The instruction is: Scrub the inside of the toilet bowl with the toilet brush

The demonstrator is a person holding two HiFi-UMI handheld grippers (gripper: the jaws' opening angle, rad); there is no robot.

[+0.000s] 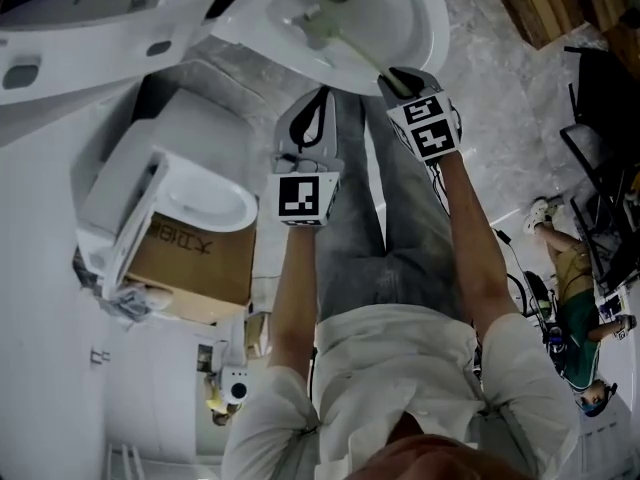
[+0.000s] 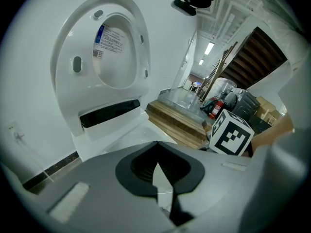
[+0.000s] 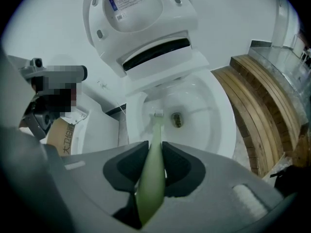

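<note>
The white toilet bowl [image 1: 425, 30] lies at the top of the head view, its lid [image 3: 136, 13] raised. My right gripper [image 1: 397, 81] hangs over the bowl's near rim, shut on the pale green handle of the toilet brush [image 1: 345, 43]. In the right gripper view the handle runs out between the jaws of that gripper [image 3: 155, 145] down into the bowl [image 3: 218, 125]. The brush's white head [image 3: 156, 113] rests on the inner wall just left of the drain hole [image 3: 177, 119]. My left gripper [image 1: 318, 98] hovers beside the bowl, shut and empty [image 2: 156, 143], facing the raised lid [image 2: 112, 52].
A second toilet [image 1: 190, 198] stands on a cardboard box [image 1: 195, 258] to the left. Wooden steps [image 3: 262, 106] rise right of the bowl. A person [image 1: 570, 308] sits on the floor at the right near a black frame [image 1: 600, 148]. A fire extinguisher [image 2: 215, 108] stands behind.
</note>
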